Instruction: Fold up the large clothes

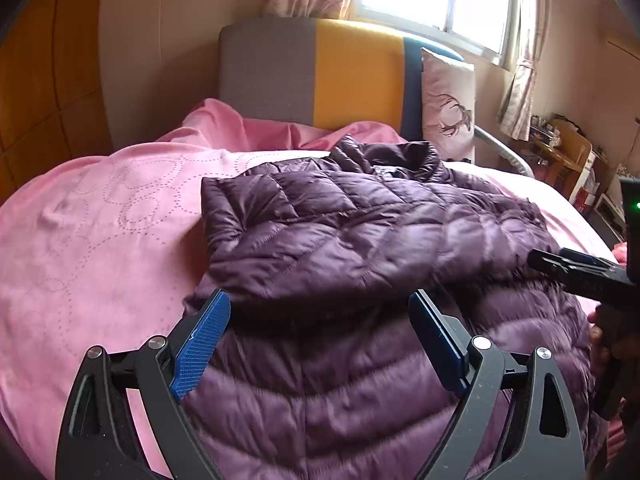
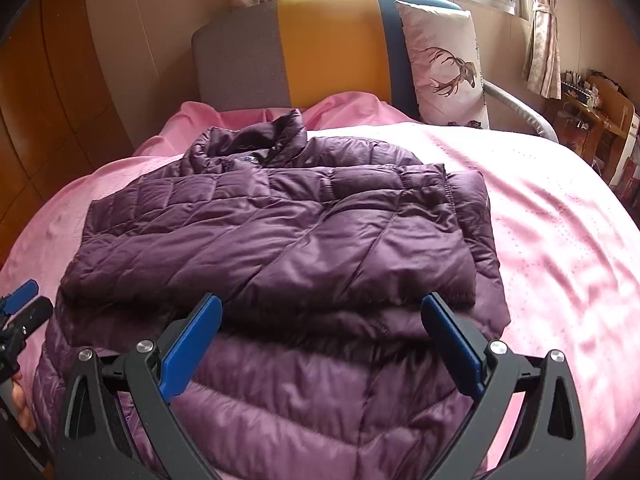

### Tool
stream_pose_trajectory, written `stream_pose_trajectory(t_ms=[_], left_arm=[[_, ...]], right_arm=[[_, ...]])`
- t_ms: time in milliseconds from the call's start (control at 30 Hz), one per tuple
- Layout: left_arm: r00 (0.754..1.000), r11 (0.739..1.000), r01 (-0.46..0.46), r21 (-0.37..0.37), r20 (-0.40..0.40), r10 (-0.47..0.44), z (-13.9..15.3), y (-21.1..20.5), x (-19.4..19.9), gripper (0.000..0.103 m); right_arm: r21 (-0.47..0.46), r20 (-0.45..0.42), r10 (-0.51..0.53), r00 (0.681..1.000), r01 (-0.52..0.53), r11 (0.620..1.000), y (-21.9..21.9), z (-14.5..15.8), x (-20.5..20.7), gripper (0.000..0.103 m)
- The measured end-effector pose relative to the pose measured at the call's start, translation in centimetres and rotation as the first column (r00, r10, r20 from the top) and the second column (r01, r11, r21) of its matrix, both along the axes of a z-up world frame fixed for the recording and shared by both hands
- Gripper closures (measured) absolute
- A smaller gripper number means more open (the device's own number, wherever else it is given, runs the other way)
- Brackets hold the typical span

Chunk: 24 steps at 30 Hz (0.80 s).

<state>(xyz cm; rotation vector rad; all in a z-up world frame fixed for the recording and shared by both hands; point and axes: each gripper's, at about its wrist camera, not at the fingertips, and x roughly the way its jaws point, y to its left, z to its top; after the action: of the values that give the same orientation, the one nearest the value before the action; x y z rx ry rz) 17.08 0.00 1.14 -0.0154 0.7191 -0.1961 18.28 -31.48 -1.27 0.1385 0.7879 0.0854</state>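
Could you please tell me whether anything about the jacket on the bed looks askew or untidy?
Slightly: the purple jacket has its sleeves folded across, but its collar stands crumpled, not flat.

Both wrist cameras looked steeply down over the bed (image 1: 80, 240) toward the headboard (image 2: 320, 52), close above the purple jacket (image 1: 340, 240). Each view caught the other claw at its edge.

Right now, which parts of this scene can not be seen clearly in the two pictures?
- Left wrist view: the right gripper is cut off by the right edge.
- Right wrist view: the jacket hem is hidden behind the gripper frame.
- Both views: items on the desk are too small.
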Motion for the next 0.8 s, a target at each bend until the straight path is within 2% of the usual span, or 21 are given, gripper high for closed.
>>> stream_pose_trajectory(t_ms=[167, 333, 533, 800], left_arm=[[1.0, 1.0, -0.002, -0.007, -0.008, 0.002, 0.0, 0.4, -2.1, 0.013], [1.0, 1.0, -0.017, -0.002, -0.016, 0.017, -0.9, 1.3, -4.0, 0.013], [0.997, 0.999, -0.047, -0.004, -0.059, 0.046, -2.6, 2.7, -5.1, 0.013], [0.992, 0.997, -0.074, -0.006, -0.104, 0.073, -4.3, 4.0, -6.8, 0.013]], right_arm=[[0.04, -0.031, 0.02, 0.999, -0.019, 0.999, 1.7, -0.1, -1.5, 0.002], [-0.014, -0.071, 0.053, 0.996, -0.054, 0.998, 3.7, -1.7, -2.8, 0.002], [-0.006, -0.112, 0.034, 0.993, -0.035, 0.999, 4.1, -4.0, -3.2, 0.002], [0.001, -0.114, 0.031, 0.993, -0.031, 1.0, 3.6, -4.0, -4.3, 0.002]])
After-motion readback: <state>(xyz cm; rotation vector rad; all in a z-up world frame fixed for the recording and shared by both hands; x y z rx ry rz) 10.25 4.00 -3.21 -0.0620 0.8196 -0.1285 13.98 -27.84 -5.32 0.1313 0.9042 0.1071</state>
